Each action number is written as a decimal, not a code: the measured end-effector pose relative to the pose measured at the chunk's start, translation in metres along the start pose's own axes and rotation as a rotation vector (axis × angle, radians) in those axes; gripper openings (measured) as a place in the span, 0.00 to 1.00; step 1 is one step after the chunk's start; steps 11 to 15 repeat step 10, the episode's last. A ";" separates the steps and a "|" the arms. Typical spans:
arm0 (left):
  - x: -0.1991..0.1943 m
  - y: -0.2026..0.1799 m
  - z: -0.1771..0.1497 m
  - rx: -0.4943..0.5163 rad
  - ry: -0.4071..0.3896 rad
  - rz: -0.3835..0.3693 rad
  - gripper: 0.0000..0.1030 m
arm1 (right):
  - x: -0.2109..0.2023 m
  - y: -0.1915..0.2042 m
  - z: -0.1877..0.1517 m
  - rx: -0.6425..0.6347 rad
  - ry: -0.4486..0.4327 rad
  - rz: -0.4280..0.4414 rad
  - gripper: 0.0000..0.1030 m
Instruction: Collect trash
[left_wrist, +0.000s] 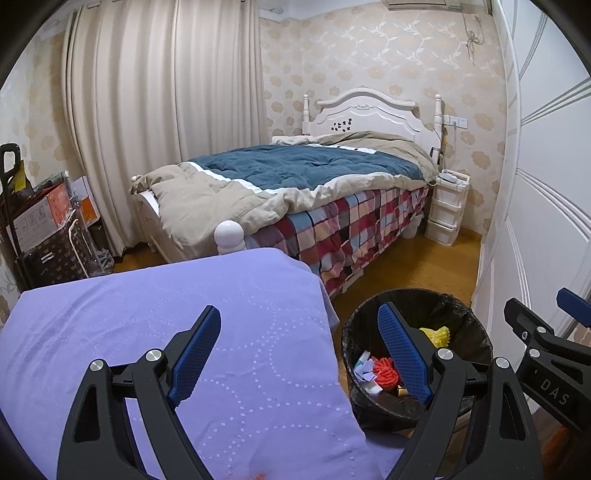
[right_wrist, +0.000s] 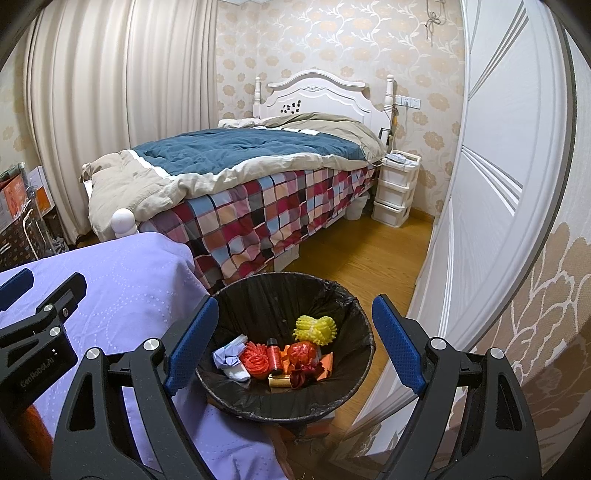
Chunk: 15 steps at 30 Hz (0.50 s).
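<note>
From the left wrist view, the left black gripper with bumpy blue pads is hanging with its fingers spread wide apart and holding nothing. Under it, a soft purple cloth with dotted swirls is lying smooth over a flat top. Just beside the cloth, a round bin lined with a crinkly black plastic bag is sitting on the shiny wooden floor. A yellow spiky foam net and a red net ball are lying inside it. The right gripper is poking in at the edge.

From the right wrist view, the right gripper is hovering over the bin, its fingers spread wide and empty too. In the bin are lying the yellow net, a crumpled pale tissue, a small red bottle with a black cap, and shiny red wrappers. Behind, a white wooden bed with a puffy blue and tan quilt and a checked sheet is standing.
</note>
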<state>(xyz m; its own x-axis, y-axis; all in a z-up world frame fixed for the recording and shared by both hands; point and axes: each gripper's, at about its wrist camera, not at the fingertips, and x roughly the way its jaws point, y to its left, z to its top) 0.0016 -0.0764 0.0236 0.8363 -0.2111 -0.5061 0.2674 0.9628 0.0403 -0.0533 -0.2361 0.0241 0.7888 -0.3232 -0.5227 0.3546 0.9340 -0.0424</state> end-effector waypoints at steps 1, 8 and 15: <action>0.001 0.001 0.001 0.000 0.001 -0.001 0.82 | -0.001 0.000 0.000 0.000 0.002 0.001 0.81; 0.009 0.015 0.001 0.002 0.033 0.026 0.82 | 0.000 0.007 -0.001 -0.014 0.004 0.014 0.81; 0.015 0.026 -0.002 -0.003 0.057 0.043 0.82 | 0.003 0.014 -0.002 -0.023 0.010 0.028 0.81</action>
